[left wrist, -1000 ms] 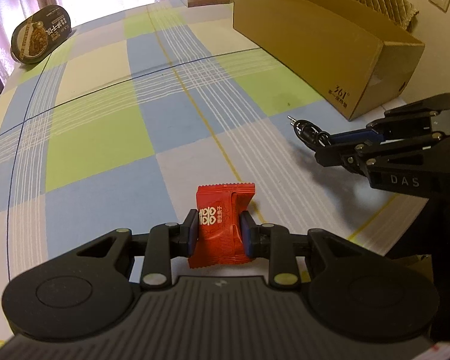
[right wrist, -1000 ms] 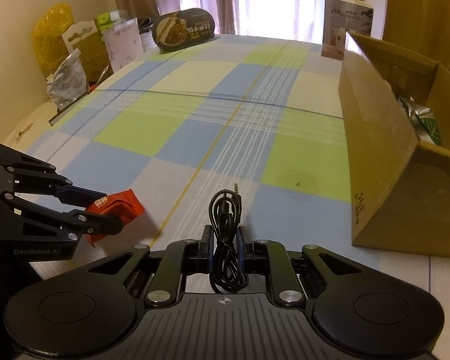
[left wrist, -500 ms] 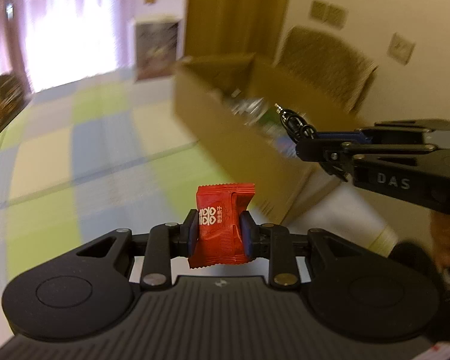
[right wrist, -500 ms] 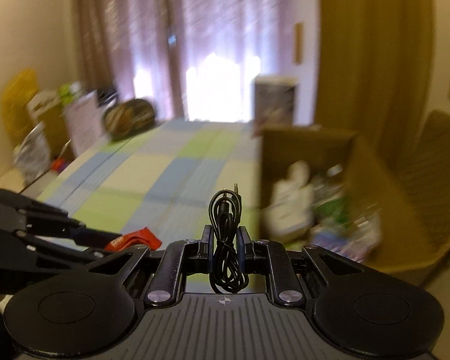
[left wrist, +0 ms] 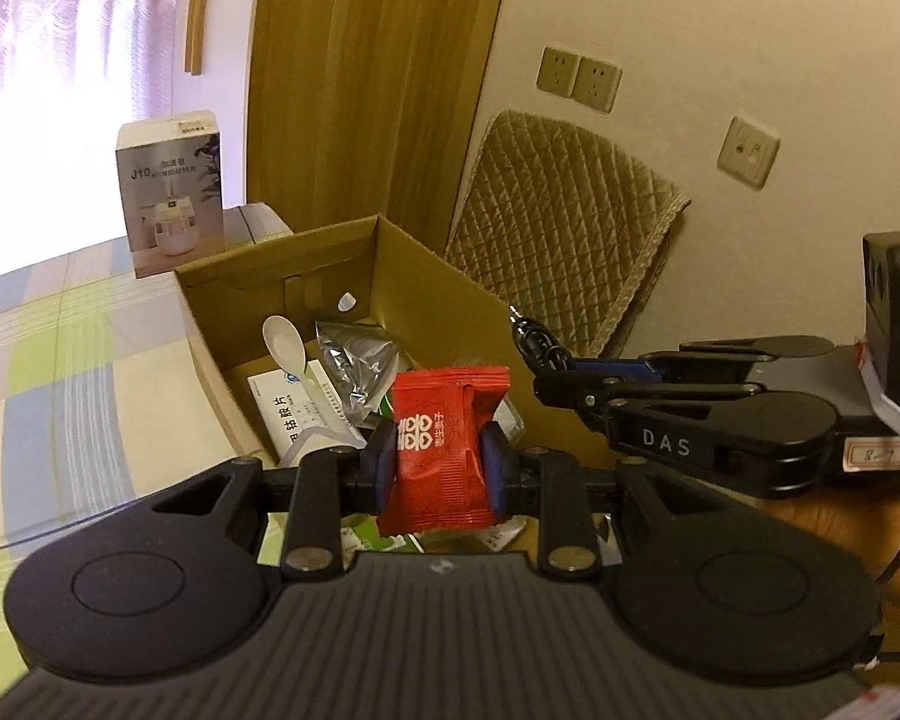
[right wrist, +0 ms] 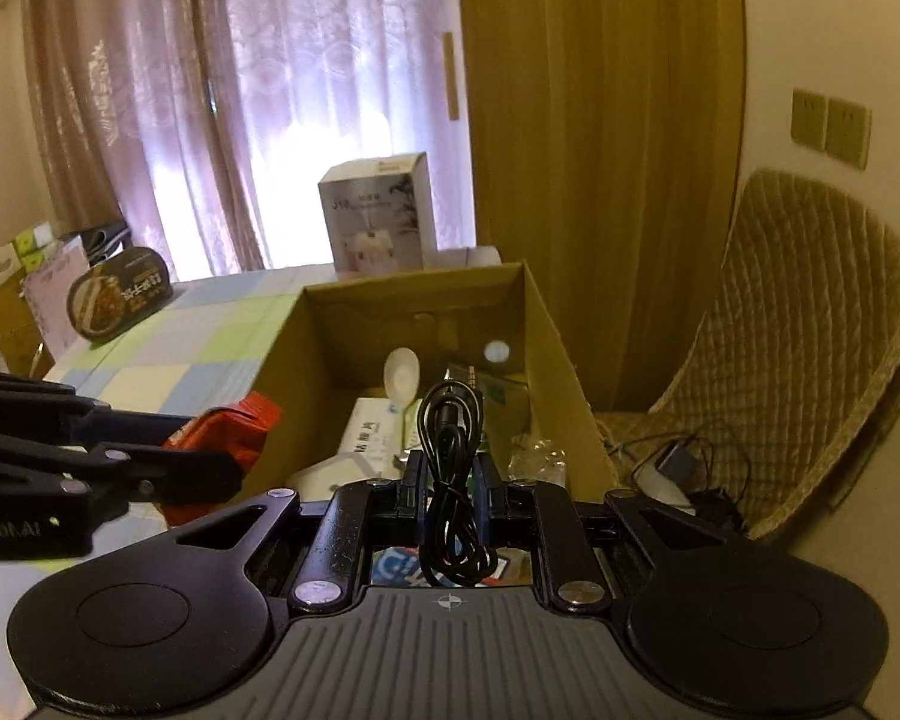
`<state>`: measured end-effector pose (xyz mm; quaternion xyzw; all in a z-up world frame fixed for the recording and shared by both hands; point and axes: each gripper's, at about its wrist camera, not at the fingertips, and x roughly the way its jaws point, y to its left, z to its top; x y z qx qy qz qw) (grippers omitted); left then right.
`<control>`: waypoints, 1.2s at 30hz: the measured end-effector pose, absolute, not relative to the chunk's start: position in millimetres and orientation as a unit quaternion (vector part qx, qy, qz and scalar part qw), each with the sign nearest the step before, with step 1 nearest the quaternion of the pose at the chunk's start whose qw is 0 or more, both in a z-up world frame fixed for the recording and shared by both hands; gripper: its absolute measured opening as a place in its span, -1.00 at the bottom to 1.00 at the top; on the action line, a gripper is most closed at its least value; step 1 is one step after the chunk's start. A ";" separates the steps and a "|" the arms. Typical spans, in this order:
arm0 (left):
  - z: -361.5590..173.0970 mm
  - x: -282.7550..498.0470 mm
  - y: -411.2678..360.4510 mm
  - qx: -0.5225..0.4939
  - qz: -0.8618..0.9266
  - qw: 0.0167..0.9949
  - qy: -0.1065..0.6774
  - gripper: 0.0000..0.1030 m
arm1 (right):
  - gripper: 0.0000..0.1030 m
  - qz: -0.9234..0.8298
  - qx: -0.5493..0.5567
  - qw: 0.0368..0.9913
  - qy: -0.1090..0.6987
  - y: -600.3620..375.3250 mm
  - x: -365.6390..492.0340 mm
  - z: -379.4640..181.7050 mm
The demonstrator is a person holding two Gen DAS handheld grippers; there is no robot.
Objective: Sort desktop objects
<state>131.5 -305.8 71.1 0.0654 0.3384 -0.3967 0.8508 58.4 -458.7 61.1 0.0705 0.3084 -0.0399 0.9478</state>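
Left gripper (left wrist: 438, 459) is clamped on a red candy packet (left wrist: 444, 444), blue pads pressing both sides, packet upright with white print facing the camera; in the left wrist view it sits dead centre, raised over the near end of the open cardboard box (left wrist: 426, 276). Right gripper (right wrist: 448, 489) is closed around a coiled black audio cable (right wrist: 450, 474), loop standing upright between the pads, plug tip pointing up at 12 o'clock. In the left wrist view the right gripper (left wrist: 546, 369) enters from 3 o'clock, cable end poking past its tips over the box's right wall; a bit of a hand shows under it at 4 o'clock. In the right wrist view the left gripper (right wrist: 234, 450) comes in from 9 o'clock with the red packet, over the box's left wall. Both grippers are raised above the box, near each other but apart. Inside the box: white plastic spoon (left wrist: 285, 345) resting on a white medicine carton (left wrist: 303, 414), a silver foil bag (left wrist: 363, 363) just beside it at 1 o'clock, more packets under the grippers, too hidden to identify. Box sits on a table with checked blue-green cloth (left wrist: 60, 372). A humidifier carton (left wrist: 171, 198) stands on the table behind the box at 11 o'clock; an oval dark food container (right wrist: 120, 294) leans at the far left of the table. A quilted chair (right wrist: 810, 348) stands at 3 o'clock beside the box.
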 end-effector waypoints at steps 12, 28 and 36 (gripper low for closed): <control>70.6 116.9 -288.3 0.054 -0.358 0.869 0.337 0.54 | 0.17 -0.044 0.095 0.953 0.286 -470.4 45.1 66.3; 110.5 27.9 -238.9 0.041 -0.305 0.899 0.312 0.98 | 0.96 -0.060 0.094 0.953 0.281 -421.1 -71.4 113.1; 123.9 -18.0 -218.1 0.026 -0.255 0.914 0.313 0.98 | 0.96 -0.056 0.085 0.954 0.282 -399.1 -111.9 131.2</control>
